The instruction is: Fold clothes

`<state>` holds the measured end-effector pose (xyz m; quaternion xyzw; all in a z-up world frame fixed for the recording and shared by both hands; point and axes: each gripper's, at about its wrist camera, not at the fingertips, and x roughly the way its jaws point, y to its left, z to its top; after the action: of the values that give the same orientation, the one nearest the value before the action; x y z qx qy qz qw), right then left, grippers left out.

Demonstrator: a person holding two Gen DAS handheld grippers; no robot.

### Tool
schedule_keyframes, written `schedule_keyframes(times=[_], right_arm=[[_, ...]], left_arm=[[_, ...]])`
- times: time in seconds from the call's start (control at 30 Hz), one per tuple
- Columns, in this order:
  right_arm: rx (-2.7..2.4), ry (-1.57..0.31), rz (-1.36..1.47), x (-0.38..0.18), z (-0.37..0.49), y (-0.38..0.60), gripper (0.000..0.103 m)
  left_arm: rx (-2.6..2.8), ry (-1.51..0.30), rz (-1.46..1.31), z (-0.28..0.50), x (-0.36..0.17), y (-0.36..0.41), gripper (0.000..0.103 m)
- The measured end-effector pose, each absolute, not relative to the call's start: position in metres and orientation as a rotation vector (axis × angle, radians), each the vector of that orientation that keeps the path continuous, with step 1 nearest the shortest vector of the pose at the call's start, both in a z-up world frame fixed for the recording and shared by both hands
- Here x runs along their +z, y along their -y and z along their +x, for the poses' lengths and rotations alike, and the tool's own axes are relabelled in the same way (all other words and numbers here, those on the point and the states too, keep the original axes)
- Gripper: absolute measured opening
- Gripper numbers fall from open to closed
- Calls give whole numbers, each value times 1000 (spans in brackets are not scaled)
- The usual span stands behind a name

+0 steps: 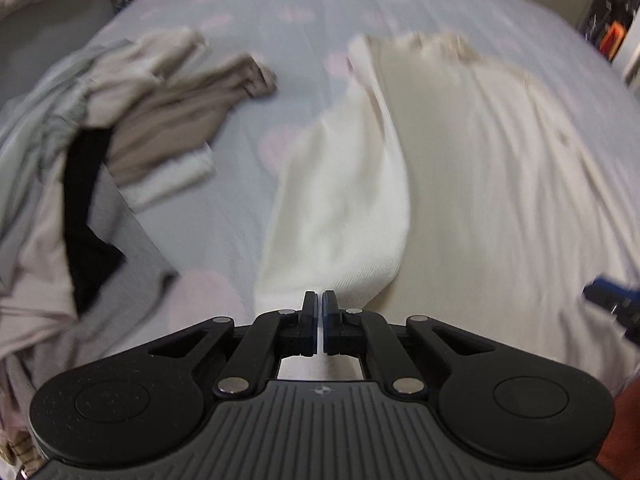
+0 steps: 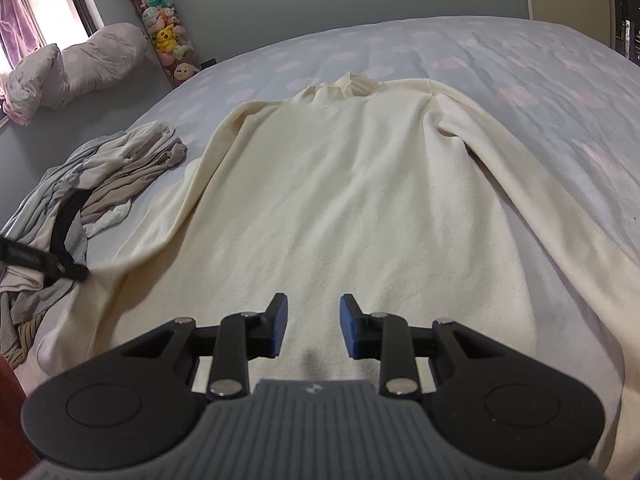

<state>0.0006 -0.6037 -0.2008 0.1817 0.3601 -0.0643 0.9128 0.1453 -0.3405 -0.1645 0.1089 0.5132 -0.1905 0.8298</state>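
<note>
Lengthwise, sweater (image 2: pixel 360 200) points collar-away; left claw (image 1: pixel 322 300) pinches its sleeve, right claw (image 2: pixel 313 316) spread.

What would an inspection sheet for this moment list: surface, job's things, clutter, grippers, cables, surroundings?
Surface: bed with a pale blue sheet printed with pink shapes.
Job's things: cream sweater spread flat, collar at the far end, sleeves out to both sides.
Clutter: pile of clothes in grey, beige and black, left of the sweater.
Grippers: left gripper shut on the sweater's left sleeve; right gripper open above the hem.
Cables: nothing seen.
Surroundings: bunched duvet and a tall tube of plush toys by the wall.
</note>
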Motion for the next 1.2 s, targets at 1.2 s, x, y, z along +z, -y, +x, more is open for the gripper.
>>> schedule_keyframes(times=[1.2], right_arm=[[-155, -748, 459, -214, 11, 620, 32]], left_arm=[[-117, -1037, -128, 322, -127, 163, 0]])
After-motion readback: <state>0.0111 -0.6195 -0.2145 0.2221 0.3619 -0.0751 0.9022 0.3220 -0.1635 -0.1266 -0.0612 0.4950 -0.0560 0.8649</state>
